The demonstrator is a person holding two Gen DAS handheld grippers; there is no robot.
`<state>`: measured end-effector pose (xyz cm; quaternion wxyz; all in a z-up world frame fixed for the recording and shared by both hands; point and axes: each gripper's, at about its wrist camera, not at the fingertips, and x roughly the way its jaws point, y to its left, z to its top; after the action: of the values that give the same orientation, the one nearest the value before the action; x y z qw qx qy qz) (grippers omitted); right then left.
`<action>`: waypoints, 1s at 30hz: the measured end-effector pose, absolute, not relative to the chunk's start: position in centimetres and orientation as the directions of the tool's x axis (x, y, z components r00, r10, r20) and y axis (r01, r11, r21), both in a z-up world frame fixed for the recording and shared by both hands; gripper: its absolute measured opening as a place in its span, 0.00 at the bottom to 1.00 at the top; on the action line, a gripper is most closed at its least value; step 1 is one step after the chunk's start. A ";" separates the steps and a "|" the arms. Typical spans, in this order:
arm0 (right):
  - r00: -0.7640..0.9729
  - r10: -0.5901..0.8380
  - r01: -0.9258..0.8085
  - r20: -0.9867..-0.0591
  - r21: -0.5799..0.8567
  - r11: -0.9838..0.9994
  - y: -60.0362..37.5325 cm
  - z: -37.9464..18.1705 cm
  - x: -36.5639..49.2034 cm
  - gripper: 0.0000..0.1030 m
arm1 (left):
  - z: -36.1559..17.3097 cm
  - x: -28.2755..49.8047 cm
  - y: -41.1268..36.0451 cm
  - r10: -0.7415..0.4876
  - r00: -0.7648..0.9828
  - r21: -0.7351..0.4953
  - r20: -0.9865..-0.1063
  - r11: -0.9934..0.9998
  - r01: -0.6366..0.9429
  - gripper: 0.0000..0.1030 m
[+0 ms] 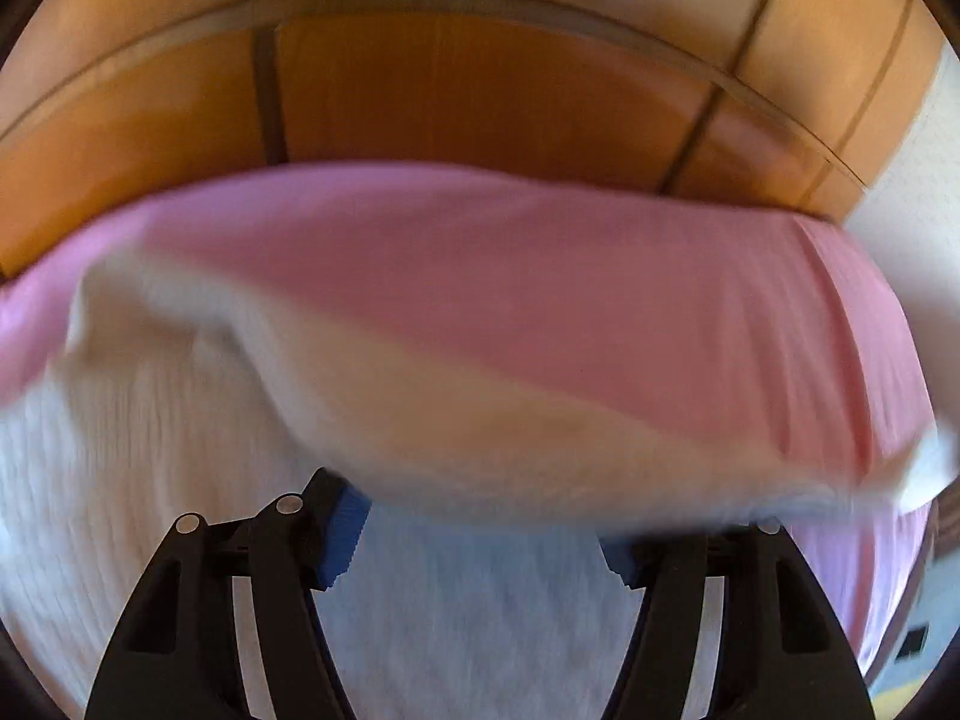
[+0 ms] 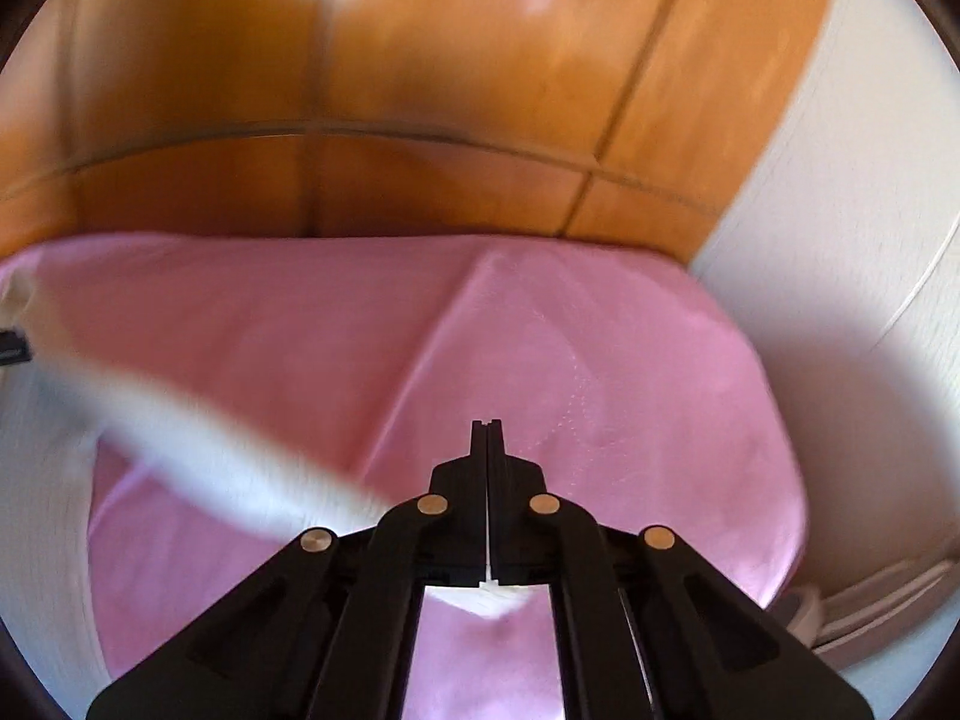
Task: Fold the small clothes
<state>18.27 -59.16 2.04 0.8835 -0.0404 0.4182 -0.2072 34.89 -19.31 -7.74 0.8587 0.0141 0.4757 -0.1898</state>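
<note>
Barely started — white garment lifted, no fold made

Evidently the fold was at an early stage. The white ribbed garment (image 1: pixel 120 480) hung bunched and blurred over the pink bed sheet (image 1: pixel 600 300), nothing laid flat and no crease visible in either view.

Right gripper (image 2: pixel 486 429): jaws pressed together, with a thin sliver of white cloth running down the seam between them and a small tuft showing beneath, so it was clamped on an edge of the garment. From there a blurred white strip (image 2: pixel 198 450) stretched off to the left of that view.

Left gripper (image 1: pixel 480 534): jaws stood apart, blue pads (image 1: pixel 342 534) clear on the near finger, the other fingertip partly covered by a draped fold. White cloth lay in front of and between the fingers, but the pads did not appear to press on it — counted as not gripping.

Behind the bed were a wooden headboard (image 2: pixel 450 60) and a pale wall (image 2: pixel 840 240) at the right.

Judged progress: only the pick-up was done, and with one hand. Left to do: a second grip on another edge, spreading the garment flat on the sheet, then the folds themselves. What kind of garment it was could not be told through the motion blur.
</note>
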 end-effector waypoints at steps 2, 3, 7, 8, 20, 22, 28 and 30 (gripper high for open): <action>0.544 -0.445 0.377 -0.712 -0.267 0.887 -60.4 1.0 19.8 0.00 | -7.0 36.8 -19.6 -0.238 0.520 -0.095 -0.820 0.953 0.288 0.61; 0.537 -0.445 0.397 -0.716 -0.251 0.883 -60.9 0.6 20.1 0.00 | -6.6 37.3 -19.6 -0.226 0.534 -0.085 -0.815 0.958 0.275 0.61; 0.596 -0.302 0.434 -0.744 -0.018 0.901 -61.5 -0.7 18.5 0.44 | -5.7 37.0 -16.8 -0.193 0.575 -0.067 -0.795 0.970 0.233 0.61; 0.625 -0.254 0.428 -0.738 0.052 0.902 -61.2 -1.0 17.5 0.53 | -5.9 36.5 -15.8 -0.182 0.578 -0.063 -0.795 0.974 0.219 0.61; 0.673 0.098 0.536 -0.733 0.575 0.618 -63.8 -12.0 16.1 0.19 | -9.4 23.2 -6.1 -0.277 0.499 -0.158 -0.821 0.950 0.268 0.61; 0.660 0.071 0.540 -0.748 0.538 0.647 -63.6 -10.9 16.9 0.06 | -9.5 20.5 -5.3 -0.302 0.483 -0.179 -0.822 0.942 0.284 0.61; 0.716 -0.200 0.542 -0.669 0.352 0.763 -64.8 -2.2 15.3 0.05 | -9.5 15.1 -3.7 -0.346 0.443 -0.216 -0.827 0.924 0.317 0.61; 0.660 -0.245 0.583 -0.710 0.279 0.763 -65.8 -2.7 16.4 0.05 | -9.9 13.2 -1.8 -0.333 0.433 -0.222 -0.838 0.932 0.286 0.61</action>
<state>16.40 -65.76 -2.67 0.8761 0.2501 0.3378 -0.2363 13.18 -1.85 -9.91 0.8462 -0.0233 0.5000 -0.1828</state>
